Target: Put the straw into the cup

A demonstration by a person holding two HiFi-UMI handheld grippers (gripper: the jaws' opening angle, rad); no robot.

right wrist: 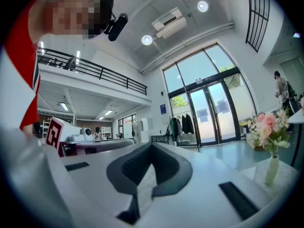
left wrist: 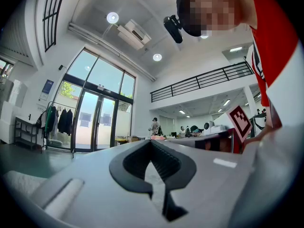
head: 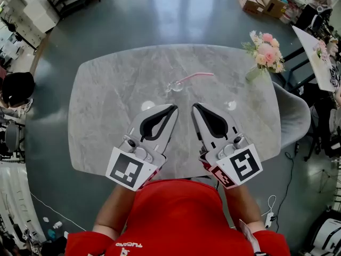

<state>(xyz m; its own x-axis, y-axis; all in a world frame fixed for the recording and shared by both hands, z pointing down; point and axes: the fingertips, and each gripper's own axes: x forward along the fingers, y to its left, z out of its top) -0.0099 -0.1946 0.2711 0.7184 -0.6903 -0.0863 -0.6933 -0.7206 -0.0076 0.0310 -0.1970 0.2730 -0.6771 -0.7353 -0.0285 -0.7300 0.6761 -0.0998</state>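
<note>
Head view: my left gripper (head: 171, 109) and right gripper (head: 196, 106) lie side by side at the near edge of the grey surface (head: 117, 89). Each has its fingers pressed together on nothing. The clear cup (head: 175, 86) stands near the middle of the surface, toward the far edge, well apart from both grippers. The pink straw (head: 196, 77) runs from the cup toward the far right corner, where a vase of flowers (head: 265, 52) stands. The glass is small and see-through from here, so I cannot tell whether the straw's end already sits inside the cup or only lies against it. If it lies outside, I judge no step has started. The next move would then be to spread one pair of fingers, reach out and pinch the thin straw cleanly off the surface.

Left gripper view: my left gripper (left wrist: 151, 142) shows its tips meeting, empty. It looks level across the room at glass doors; cup and straw are out of frame.

Right gripper view: my right gripper (right wrist: 152, 145) is likewise closed and empty. Only the flowers (right wrist: 268, 127) show at the right; cup and straw are again out of frame.
</note>
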